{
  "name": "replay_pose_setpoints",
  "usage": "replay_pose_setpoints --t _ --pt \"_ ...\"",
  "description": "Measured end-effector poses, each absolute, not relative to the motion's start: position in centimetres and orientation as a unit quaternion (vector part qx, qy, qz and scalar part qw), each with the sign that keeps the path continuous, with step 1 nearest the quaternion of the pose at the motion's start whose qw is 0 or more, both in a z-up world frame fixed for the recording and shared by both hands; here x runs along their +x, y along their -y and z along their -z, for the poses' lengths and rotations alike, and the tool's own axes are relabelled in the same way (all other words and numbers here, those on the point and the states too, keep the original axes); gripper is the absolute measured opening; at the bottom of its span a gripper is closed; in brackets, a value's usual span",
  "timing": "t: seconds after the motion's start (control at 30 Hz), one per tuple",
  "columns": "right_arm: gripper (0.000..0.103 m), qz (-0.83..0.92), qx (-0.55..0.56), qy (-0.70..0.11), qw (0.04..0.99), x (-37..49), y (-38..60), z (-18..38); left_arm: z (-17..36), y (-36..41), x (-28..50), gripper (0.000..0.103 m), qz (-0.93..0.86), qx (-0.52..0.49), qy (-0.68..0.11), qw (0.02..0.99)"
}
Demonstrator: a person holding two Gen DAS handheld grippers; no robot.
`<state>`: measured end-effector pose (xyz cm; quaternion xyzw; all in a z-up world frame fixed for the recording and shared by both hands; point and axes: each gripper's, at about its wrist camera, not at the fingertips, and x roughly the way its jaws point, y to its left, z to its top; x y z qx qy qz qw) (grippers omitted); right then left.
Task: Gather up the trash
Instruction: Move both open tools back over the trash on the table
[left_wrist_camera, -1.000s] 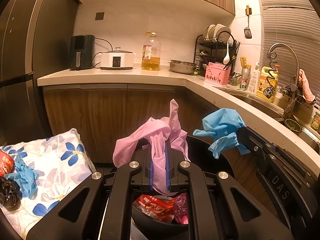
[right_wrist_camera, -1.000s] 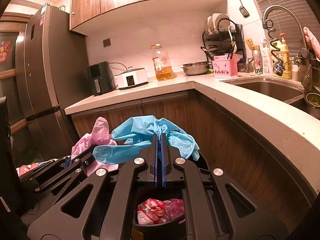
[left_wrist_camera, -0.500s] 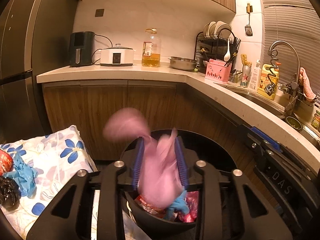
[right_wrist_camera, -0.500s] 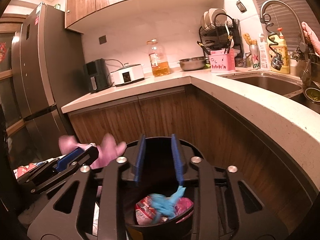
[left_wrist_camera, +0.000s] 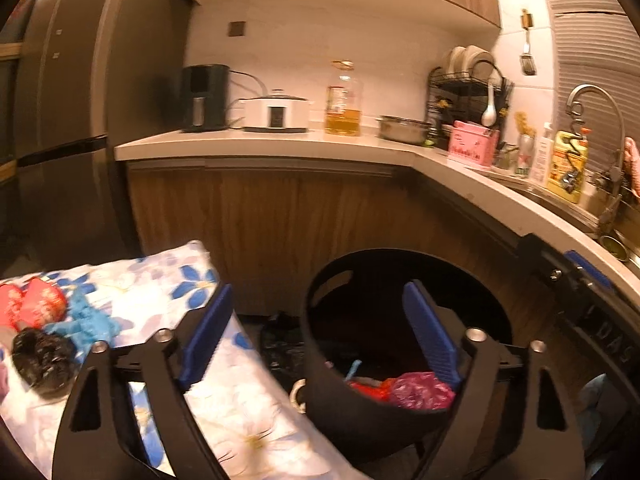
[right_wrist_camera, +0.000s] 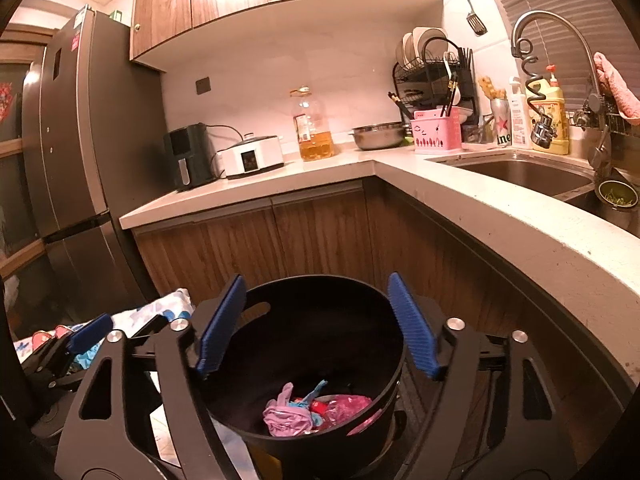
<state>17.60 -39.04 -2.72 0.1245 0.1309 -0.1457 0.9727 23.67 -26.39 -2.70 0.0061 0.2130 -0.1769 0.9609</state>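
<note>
Above the black bin [right_wrist_camera: 320, 364] the right gripper [right_wrist_camera: 316, 326] hangs with fingers spread and empty; a pink glove [right_wrist_camera: 286, 414] lies inside among wrappers. Beside it the left gripper [left_wrist_camera: 320, 340], also spread, straddles the bin rim and a floral cloth [left_wrist_camera: 160, 280] bearing 1 blue glove [left_wrist_camera: 90, 326], a red wrapper [left_wrist_camera: 34, 306] and a black bag [left_wrist_camera: 42, 360].

Two wrist views close above the black bin [left_wrist_camera: 400, 412] [right_wrist_camera: 320, 412], both facing the shared corner counter [left_wrist_camera: 280, 148] [right_wrist_camera: 320, 172].
</note>
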Motion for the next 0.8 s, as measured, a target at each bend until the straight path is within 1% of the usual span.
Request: replay_pose_setpoints --t 0.07,0.17,0.4,0.8 --pt "0.080 0.143 0.124 -0.134 0.973 17.3 38.6 2.7 2.7 25.7 23.2 0.087 0.165 0.005 -0.214 0.963" --pt "0.083 0.144 0.120 -0.136 0.973 16.9 38.0 2.7 2.7 25.0 22.4 0.088 0.147 0.013 -0.211 0.966" --pt "0.083 0.149 0.117 -0.144 0.971 15.8 36.4 2.9 2.8 22.4 20.6 0.090 0.123 0.005 -0.219 0.968" --pt "0.083 0.132 0.118 -0.138 0.974 13.6 32.8 2.6 2.2 18.1 17.8 0.091 0.085 -0.015 -0.211 0.974"
